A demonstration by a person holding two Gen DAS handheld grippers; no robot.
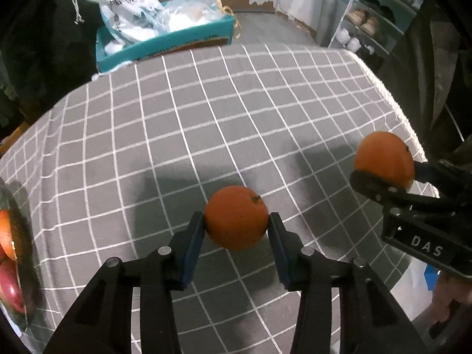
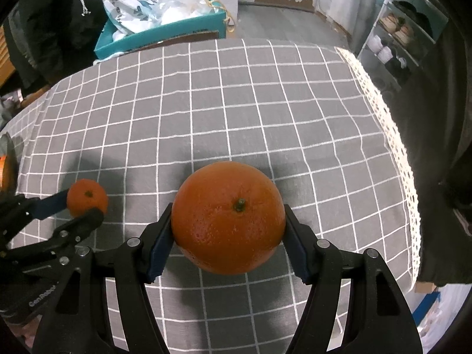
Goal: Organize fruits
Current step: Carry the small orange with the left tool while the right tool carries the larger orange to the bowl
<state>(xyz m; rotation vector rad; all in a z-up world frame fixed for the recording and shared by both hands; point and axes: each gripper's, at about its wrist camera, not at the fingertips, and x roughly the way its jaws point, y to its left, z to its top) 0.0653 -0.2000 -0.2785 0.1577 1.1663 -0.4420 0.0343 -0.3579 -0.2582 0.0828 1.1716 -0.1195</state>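
My left gripper (image 1: 236, 221) is shut on a small orange (image 1: 236, 217) and holds it above the grey checked tablecloth (image 1: 206, 103). My right gripper (image 2: 227, 221) is shut on a large orange (image 2: 228, 216), also above the cloth. In the left wrist view the right gripper (image 1: 386, 174) shows at the right with the large orange (image 1: 383, 157). In the right wrist view the left gripper (image 2: 85, 206) shows at the left with the small orange (image 2: 87, 196). A dark bowl (image 1: 25, 250) at the left edge holds red and orange fruit (image 1: 8, 265).
A teal box (image 1: 165, 44) full of white bags stands beyond the table's far edge. A shelf rack with shoes (image 1: 371, 23) stands at the far right. The cloth's lace edge (image 2: 392, 135) marks the table's right side.
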